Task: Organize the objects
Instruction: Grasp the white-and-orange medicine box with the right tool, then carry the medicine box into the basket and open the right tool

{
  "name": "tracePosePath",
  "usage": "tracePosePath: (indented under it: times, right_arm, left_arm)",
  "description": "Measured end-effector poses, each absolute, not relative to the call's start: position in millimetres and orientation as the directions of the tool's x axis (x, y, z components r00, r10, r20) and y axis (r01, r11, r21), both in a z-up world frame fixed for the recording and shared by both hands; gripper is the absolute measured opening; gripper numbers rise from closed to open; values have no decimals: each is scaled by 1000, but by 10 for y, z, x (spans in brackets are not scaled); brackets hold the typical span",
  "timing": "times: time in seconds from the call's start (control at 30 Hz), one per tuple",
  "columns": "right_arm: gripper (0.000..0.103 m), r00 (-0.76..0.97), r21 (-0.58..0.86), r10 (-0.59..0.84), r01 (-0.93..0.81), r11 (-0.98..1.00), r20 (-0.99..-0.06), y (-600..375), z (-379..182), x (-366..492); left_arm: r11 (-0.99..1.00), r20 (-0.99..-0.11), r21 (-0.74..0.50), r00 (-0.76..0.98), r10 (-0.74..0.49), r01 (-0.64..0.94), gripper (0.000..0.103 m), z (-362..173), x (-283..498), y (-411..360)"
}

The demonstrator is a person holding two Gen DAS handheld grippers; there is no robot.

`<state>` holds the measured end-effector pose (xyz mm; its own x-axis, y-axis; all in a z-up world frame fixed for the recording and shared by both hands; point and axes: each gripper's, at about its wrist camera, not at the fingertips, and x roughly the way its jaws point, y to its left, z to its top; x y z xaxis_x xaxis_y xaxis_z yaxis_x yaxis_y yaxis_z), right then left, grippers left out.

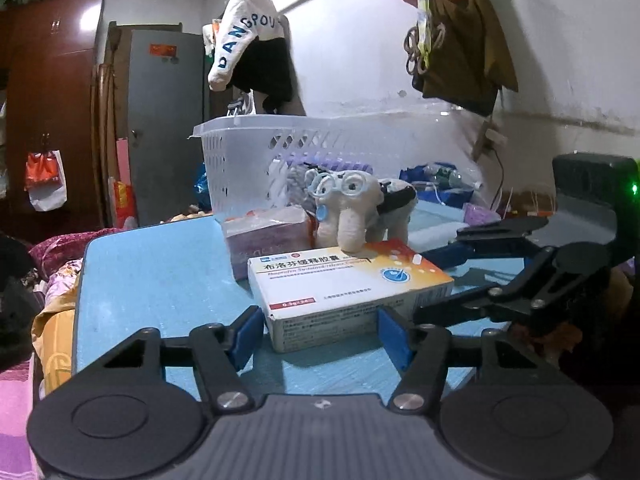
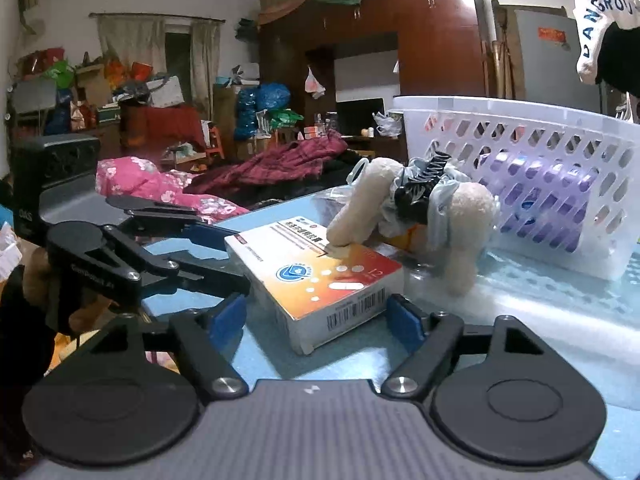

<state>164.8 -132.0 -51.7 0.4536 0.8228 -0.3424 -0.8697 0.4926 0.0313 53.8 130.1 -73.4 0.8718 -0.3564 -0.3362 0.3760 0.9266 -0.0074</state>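
Note:
A white and orange medicine box [image 1: 348,284] [image 2: 320,280] lies flat on the blue table [image 1: 152,280]. My left gripper [image 1: 320,332] straddles one near corner of it, blue pads [image 1: 248,332] just beside the box, jaws apart. From the adjacent side my right gripper [image 2: 316,320] brackets the barcode end, with a sliver of table showing at its left pad [image 2: 228,318]. Each gripper shows in the other's view: the right gripper [image 1: 430,282], the left gripper [image 2: 234,262]. A cream plush elephant with glasses [image 1: 356,208] [image 2: 460,216] stands behind the box, trunk resting on its top.
A white slotted basket [image 1: 240,160] [image 2: 520,108] stands at the back of the table with a purple item [image 2: 552,192] inside. A soft tissue pack [image 1: 272,236] lies beside the box. Clothes hang above, and bedding surrounds the table's left edge.

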Motion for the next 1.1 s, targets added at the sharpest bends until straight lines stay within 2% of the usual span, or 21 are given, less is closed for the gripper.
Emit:
tracePosePath:
  times: [0.1, 0.3, 0.43, 0.6, 0.83, 1.1]
  right_arm:
    - [67, 456, 37, 825, -868, 495, -333, -1391, -538, 1657]
    - [61, 482, -39, 817, -867, 497, -315, -1377, -554, 1533]
    - [60, 478, -27, 836, -871, 490, -270, -1523, -479, 1505]
    - [60, 503, -79, 842, -864, 497, -198, -1681, -318, 1360]
    - [60, 518, -128, 844, -855, 503, -140, -1742, -122, 1337]
    - [60, 547, -179, 830, -832, 525, -108, -1798, 192, 1561]
  left_arm:
    - [928, -320, -22, 877, -359, 372, 59, -753, 473, 1290]
    - [938, -297, -15, 894, -336, 347, 59, -763, 400, 1189]
    - [945, -265, 19, 913, -311, 327, 56, -714, 259, 1039]
    - [949, -205, 59, 934, -292, 310, 56, -569, 73, 854]
    - [950, -146, 91, 947, -285, 300, 56, -355, -12, 720]
    - [938, -83, 111, 944, -320, 328, 56, 32, 230, 578]
